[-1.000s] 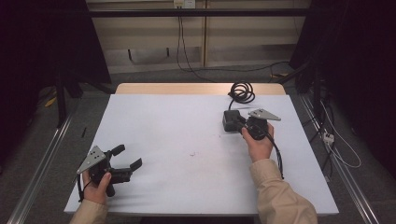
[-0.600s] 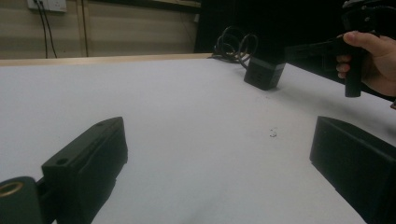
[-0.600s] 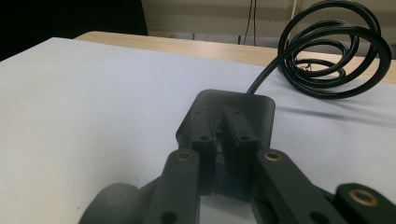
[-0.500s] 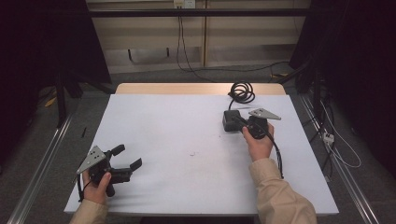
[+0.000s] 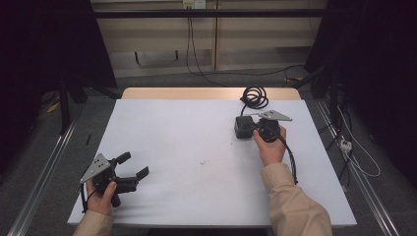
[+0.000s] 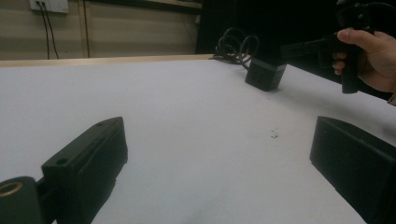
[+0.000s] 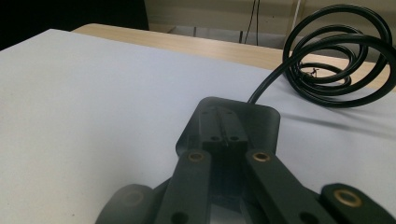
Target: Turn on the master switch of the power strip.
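Note:
A black power adapter (image 5: 241,129) lies at the table's back right, and its black cable sits coiled (image 5: 254,95) behind it near the far edge. My right gripper (image 5: 251,126) points left at the adapter, jaws shut together, tips right over its top face (image 7: 261,121). I see nothing between the jaws. The coil (image 7: 336,60) lies just beyond. My left gripper (image 5: 134,164) is held at the front left, open and empty, a wide gap between its jaws (image 6: 219,154). From there the adapter (image 6: 265,74) and the right gripper (image 6: 286,48) lie far across the table.
The white tabletop (image 5: 196,132) has a wooden strip (image 5: 187,93) along its far edge. A small speck (image 5: 202,161) marks the middle. Metal rails (image 5: 44,167) run along the floor on both sides, and loose cables (image 5: 354,152) lie on the floor at right.

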